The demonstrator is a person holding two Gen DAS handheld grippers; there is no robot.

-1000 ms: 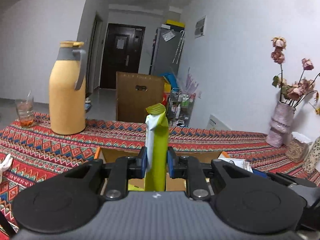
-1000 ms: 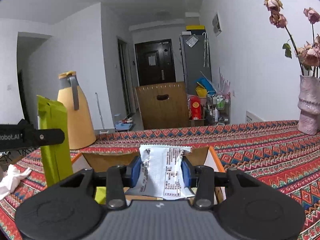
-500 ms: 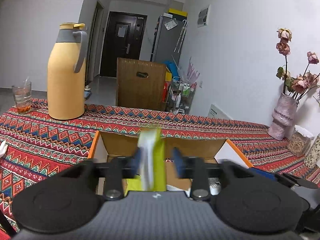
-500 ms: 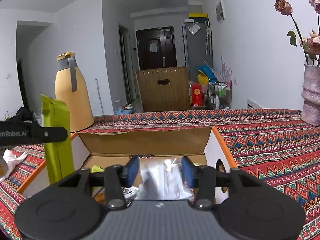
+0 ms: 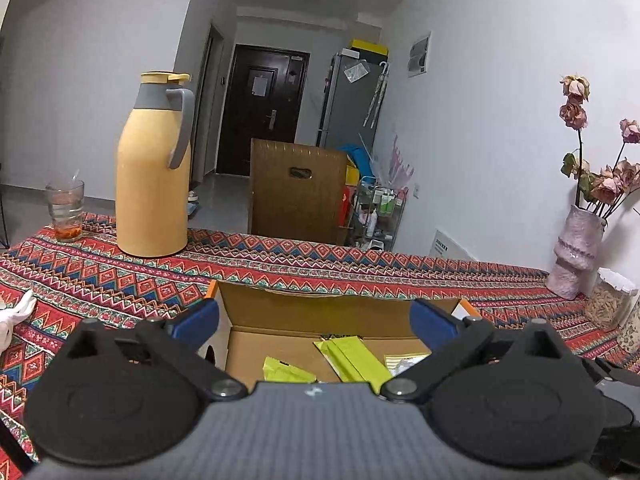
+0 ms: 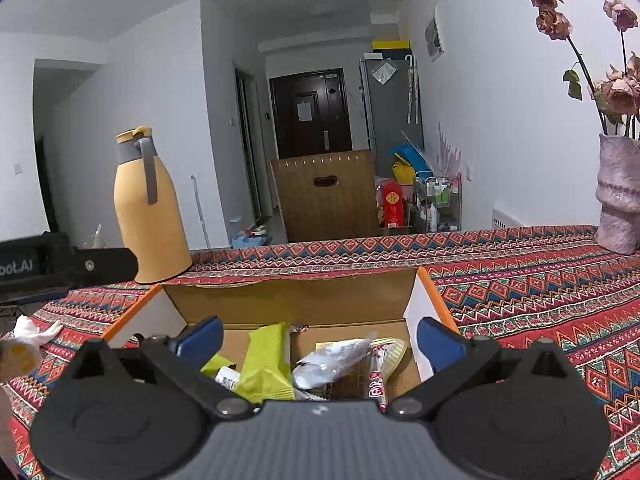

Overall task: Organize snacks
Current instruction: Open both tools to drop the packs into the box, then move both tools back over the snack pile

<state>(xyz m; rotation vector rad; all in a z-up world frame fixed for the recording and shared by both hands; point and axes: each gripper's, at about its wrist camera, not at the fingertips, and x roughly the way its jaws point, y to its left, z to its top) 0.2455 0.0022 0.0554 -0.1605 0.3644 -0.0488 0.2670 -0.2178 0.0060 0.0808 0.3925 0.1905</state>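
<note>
An open cardboard box with orange-edged flaps sits on the patterned tablecloth; it also shows in the right wrist view. Inside lie green snack packets and, in the right wrist view, a green packet beside a white printed packet. My left gripper is open and empty above the box's near side. My right gripper is open and empty above the snacks in the box.
A yellow thermos jug and a glass stand at the back left of the table. A pink vase with dried roses and jars stand at the right. White crumpled tissue lies at the left edge.
Both grippers opened. The green packet dropped from the left one and the white packet from the right one into the box.
</note>
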